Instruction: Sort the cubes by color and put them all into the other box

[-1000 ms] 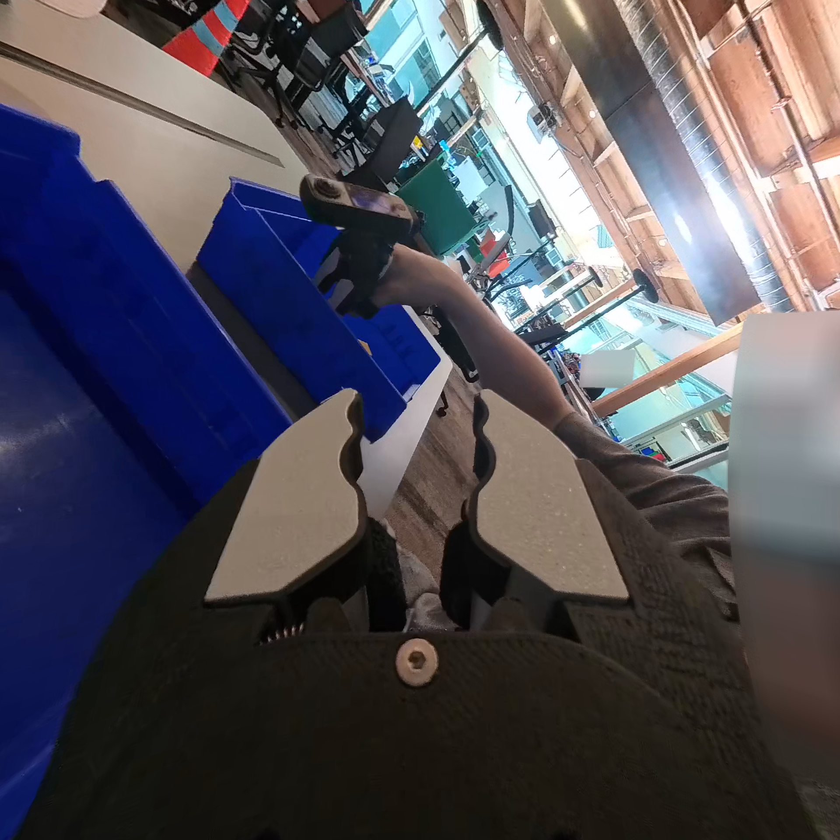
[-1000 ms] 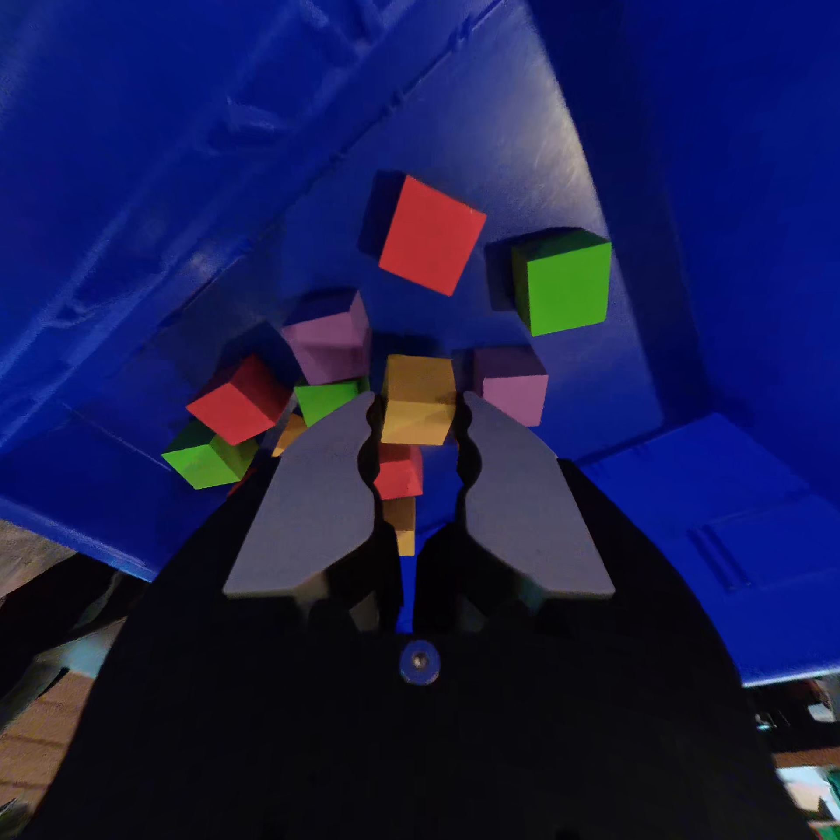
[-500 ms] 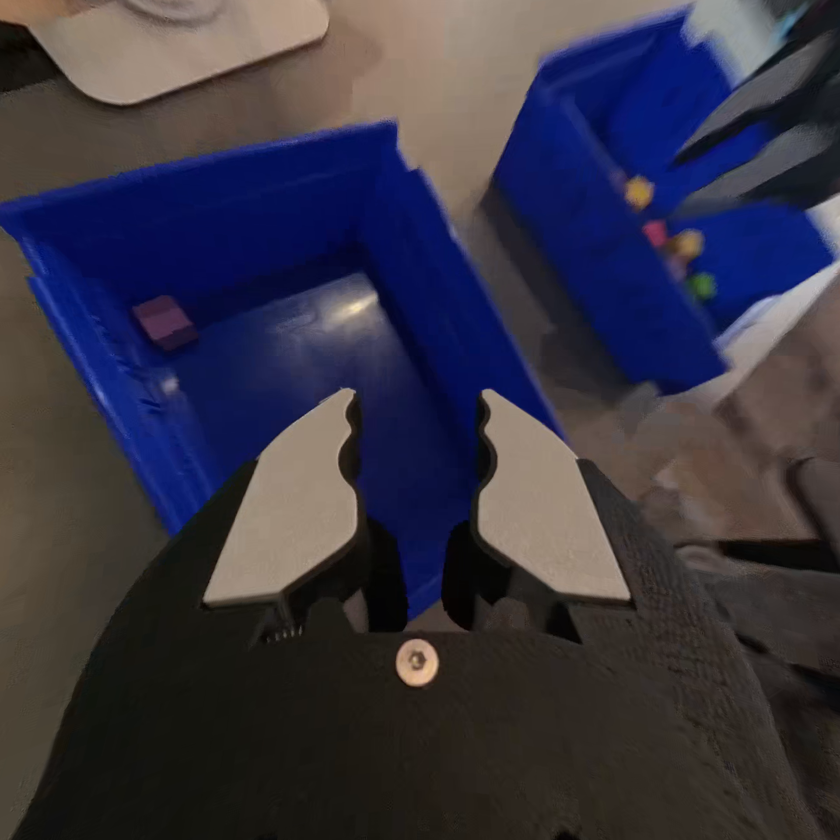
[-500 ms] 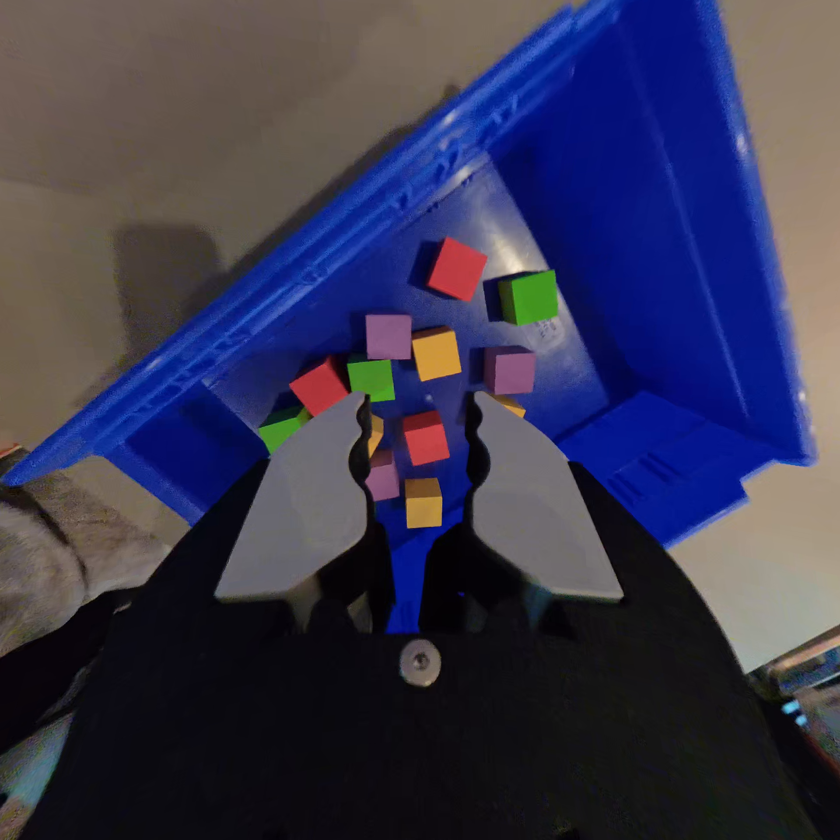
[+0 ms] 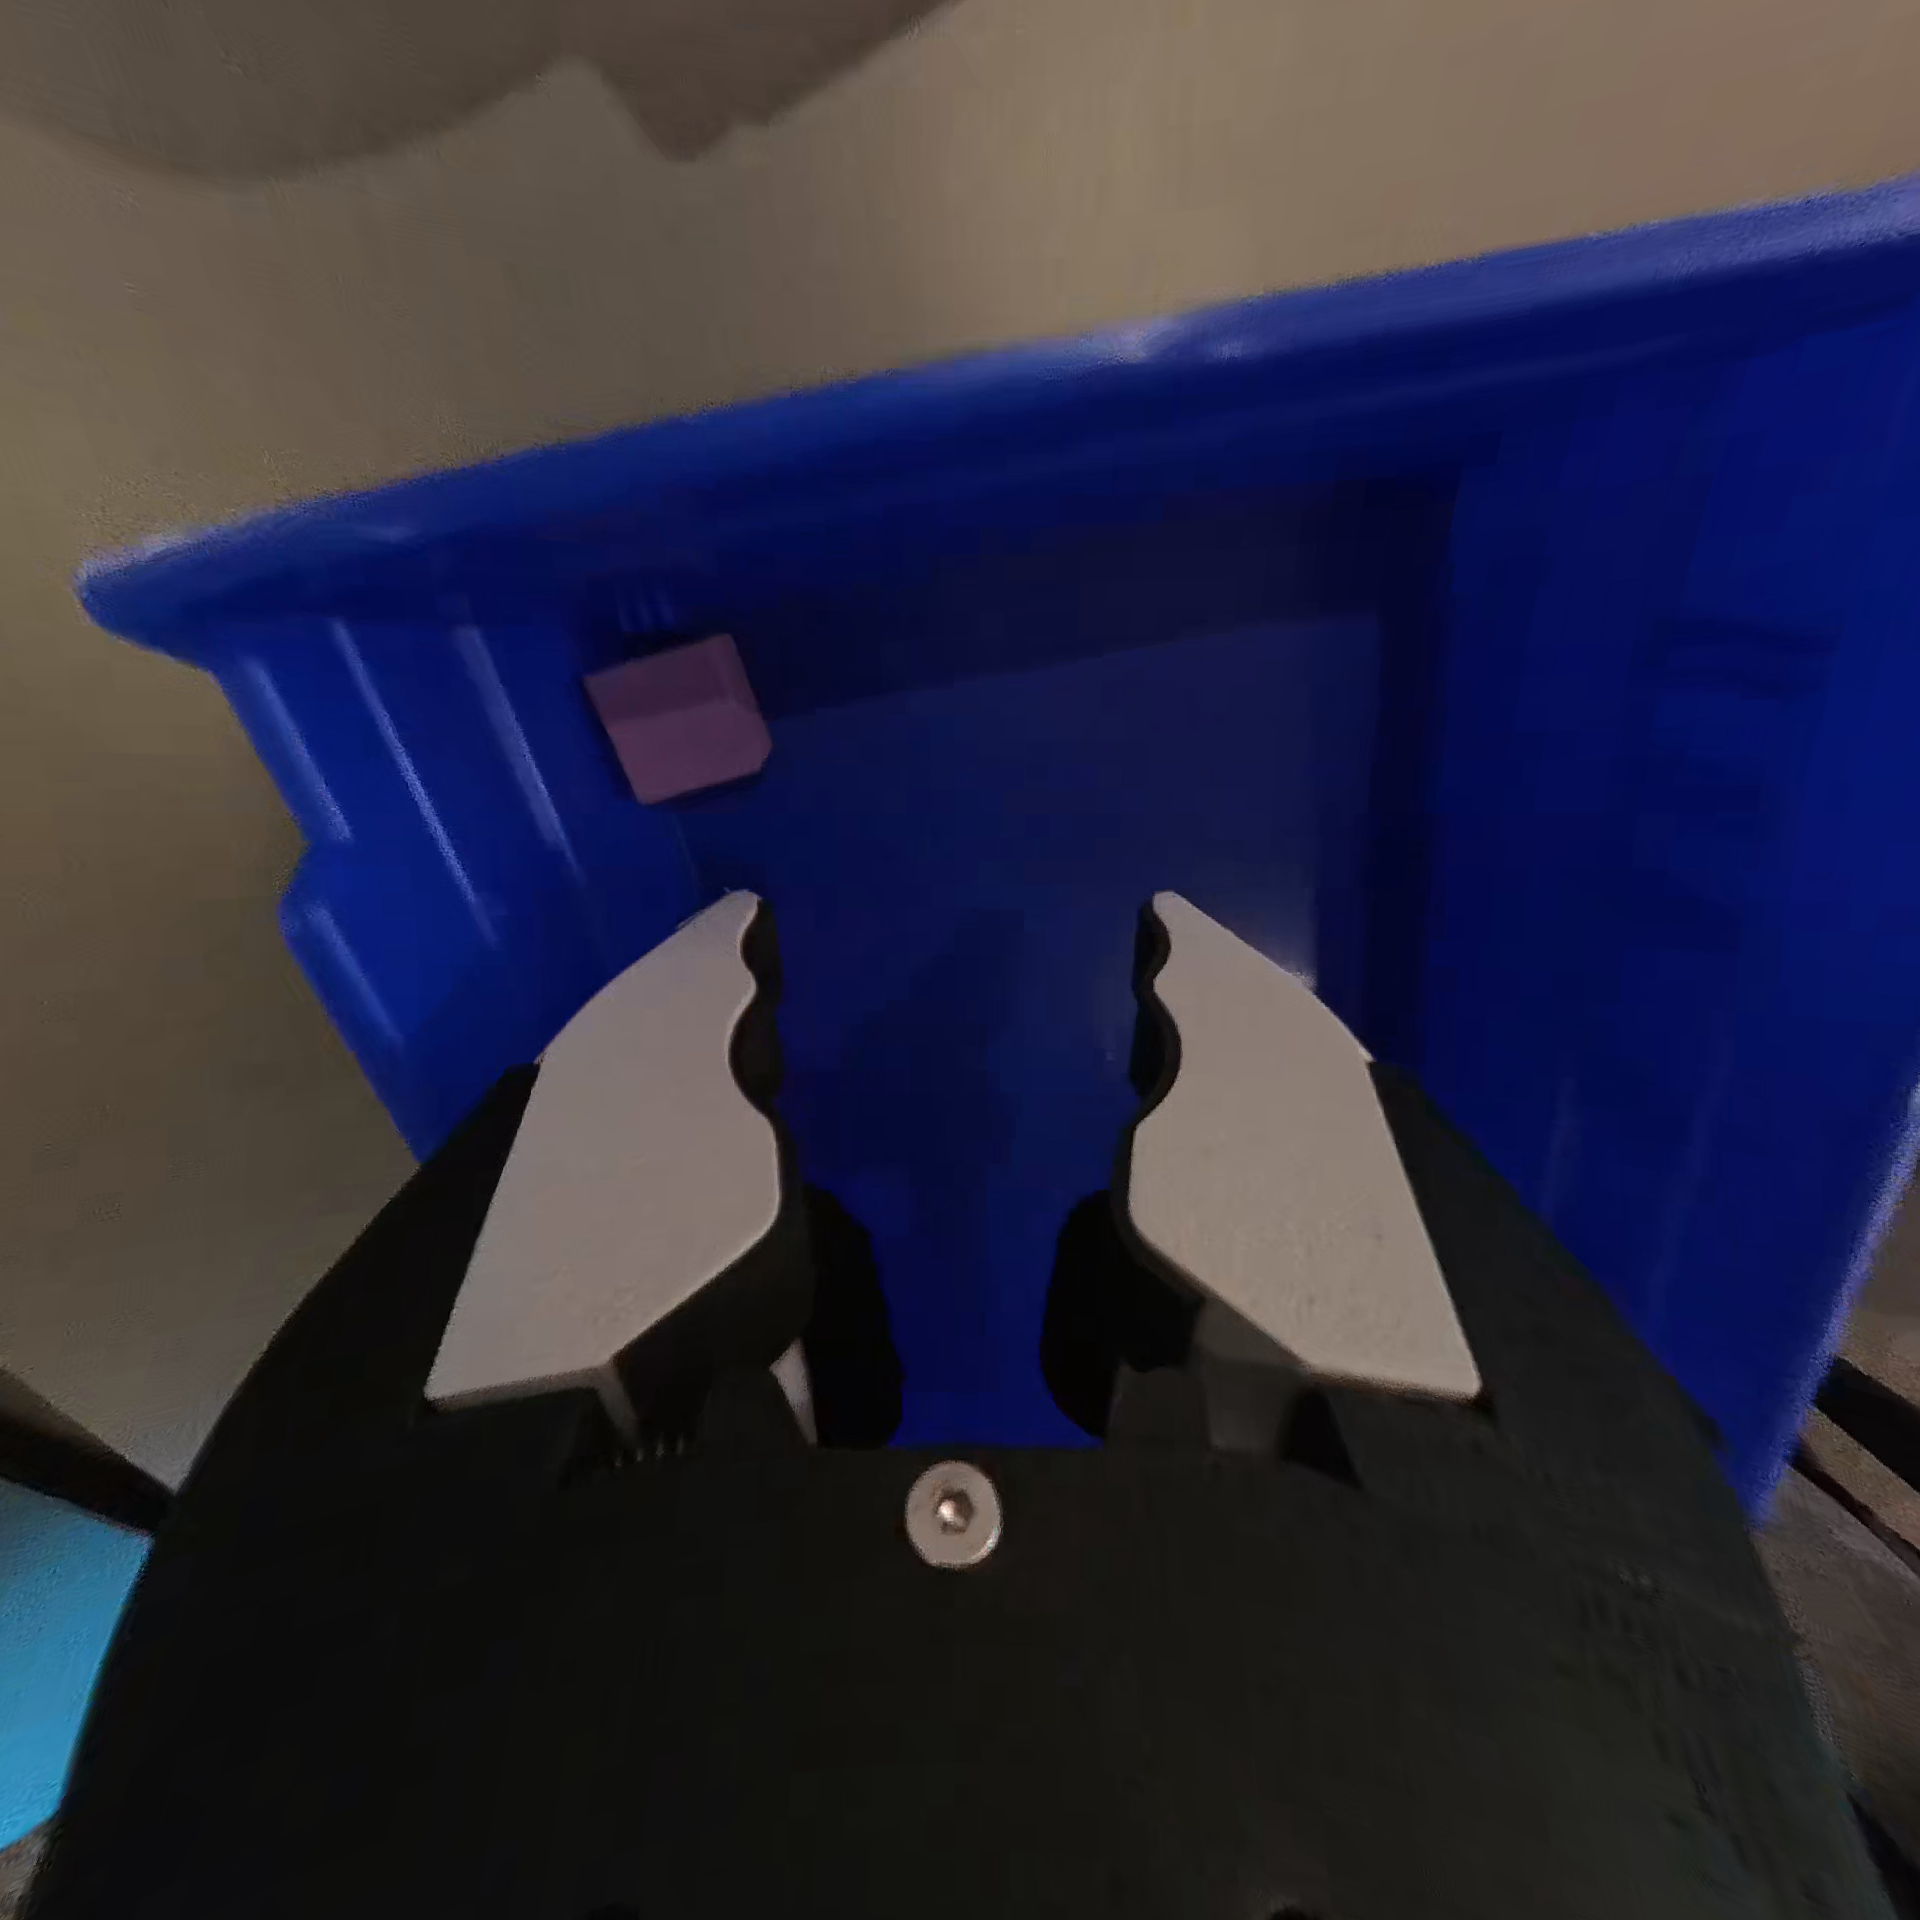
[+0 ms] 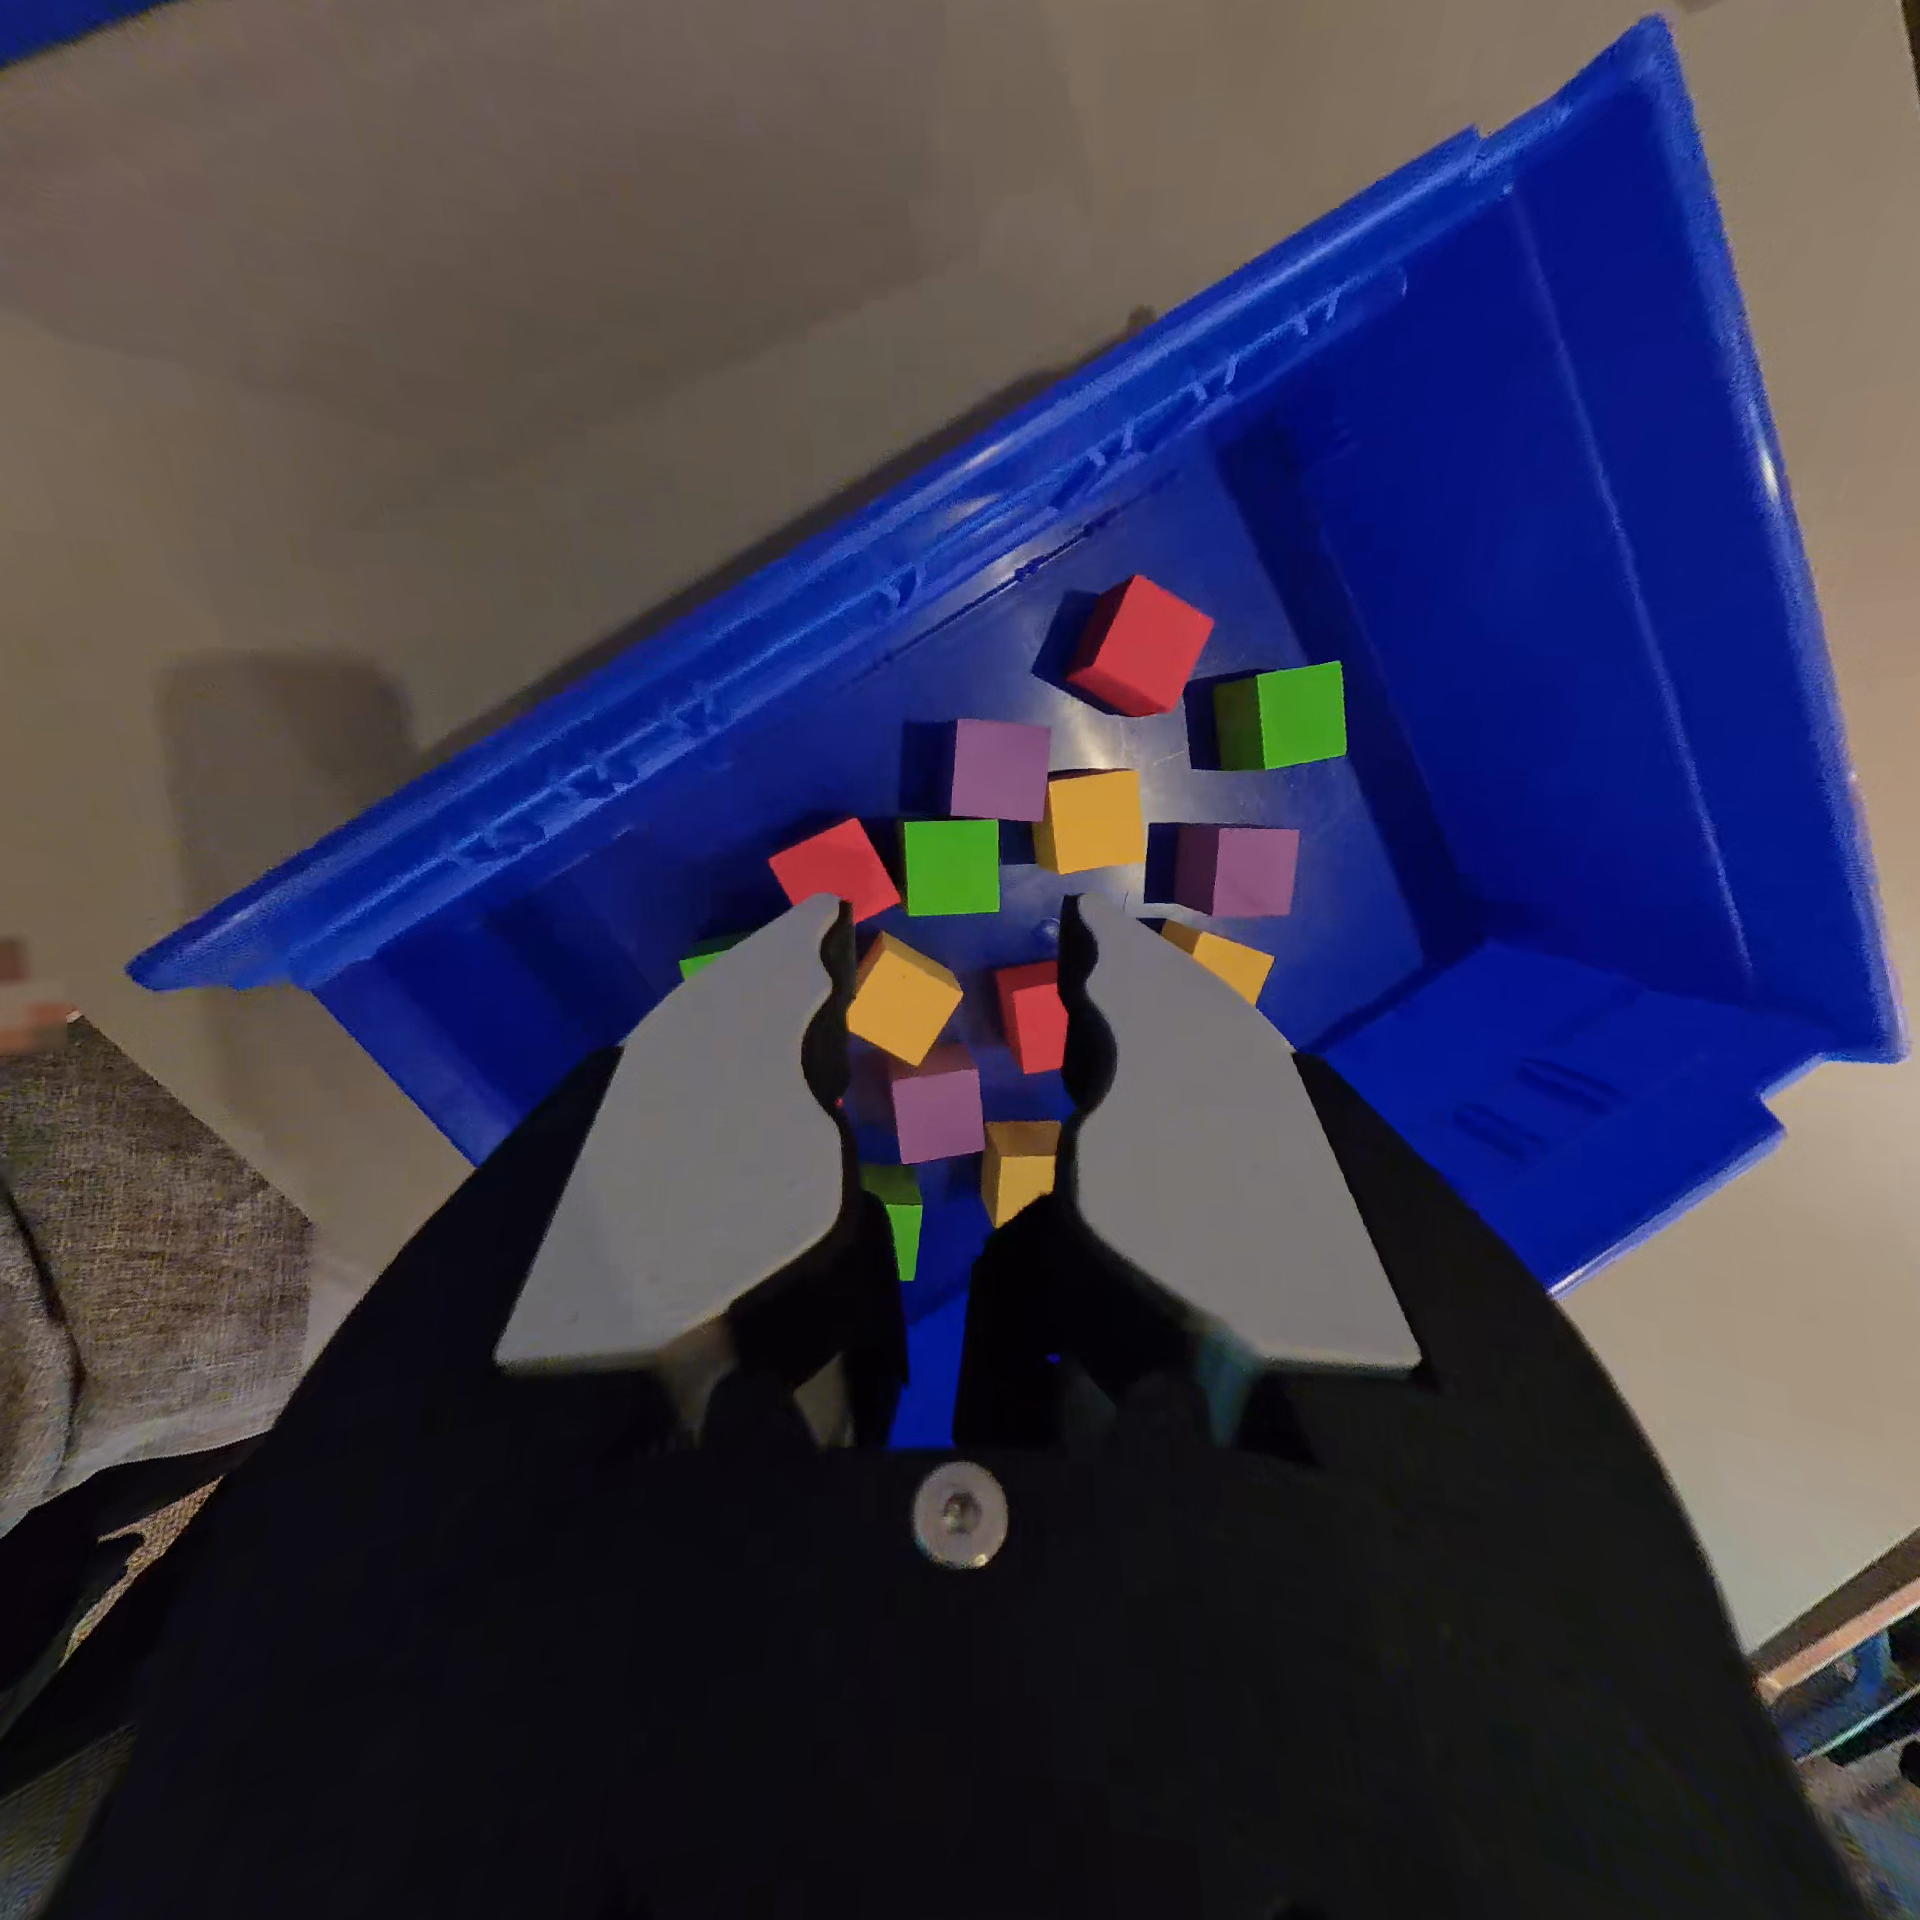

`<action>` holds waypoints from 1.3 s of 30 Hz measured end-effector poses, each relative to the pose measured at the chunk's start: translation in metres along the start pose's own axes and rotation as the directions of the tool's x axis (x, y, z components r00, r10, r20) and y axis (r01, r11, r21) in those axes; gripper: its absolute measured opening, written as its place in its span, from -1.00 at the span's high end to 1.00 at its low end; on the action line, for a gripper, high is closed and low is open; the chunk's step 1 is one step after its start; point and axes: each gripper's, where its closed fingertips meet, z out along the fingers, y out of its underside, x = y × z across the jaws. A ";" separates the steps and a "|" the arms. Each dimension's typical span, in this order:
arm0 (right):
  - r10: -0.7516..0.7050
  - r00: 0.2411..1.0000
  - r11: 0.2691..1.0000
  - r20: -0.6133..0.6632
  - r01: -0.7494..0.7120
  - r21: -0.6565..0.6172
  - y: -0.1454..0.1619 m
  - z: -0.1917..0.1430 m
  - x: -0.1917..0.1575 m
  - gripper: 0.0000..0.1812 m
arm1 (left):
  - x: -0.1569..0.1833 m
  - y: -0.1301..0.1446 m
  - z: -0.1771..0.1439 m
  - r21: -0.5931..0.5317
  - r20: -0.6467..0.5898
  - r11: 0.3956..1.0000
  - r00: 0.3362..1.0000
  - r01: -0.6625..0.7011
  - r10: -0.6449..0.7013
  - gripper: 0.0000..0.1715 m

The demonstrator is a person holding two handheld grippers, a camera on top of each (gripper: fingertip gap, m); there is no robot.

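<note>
In the left wrist view my left gripper (image 5: 951,914) is open and empty, pointing down into a blue bin (image 5: 623,520). A single purple cube (image 5: 681,722) lies in that bin's far left corner, ahead and left of the fingertips. In the right wrist view my right gripper (image 6: 956,914) is open and empty above a second blue bin (image 6: 1558,343) holding several red, green, purple and yellow cubes. A yellow cube (image 6: 902,995) and a red cube (image 6: 1029,1013) show between its fingers, lower down on the bin floor. A red cube (image 6: 1138,644) and a green cube (image 6: 1283,715) lie farther off.
Both bins stand on a beige tabletop (image 6: 520,364). A grey fabric sleeve (image 6: 114,1247) shows at the left edge of the right wrist view. A light blue patch (image 5: 62,1621) lies at the lower left of the left wrist view.
My left gripper swung from looking out across the room down into its bin and moved closer. My right gripper rose out of the cube bin, its jaws a little wider.
</note>
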 end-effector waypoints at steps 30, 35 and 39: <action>-0.029 0.999 0.999 -0.014 0.030 0.028 -0.001 -0.001 -0.008 0.59 | 0.043 -0.018 0.007 0.038 -0.294 0.998 0.955 -0.042 0.052 0.22; -0.039 0.999 0.999 -0.013 0.040 0.020 -0.004 0.000 -0.011 0.59 | 0.002 -0.021 0.002 0.053 -0.043 0.998 0.999 -0.031 0.033 0.22; -0.048 0.999 0.999 -0.014 0.049 0.023 -0.006 -0.001 -0.014 0.59 | -0.015 -0.019 0.013 0.024 0.001 0.999 1.000 0.026 -0.026 0.22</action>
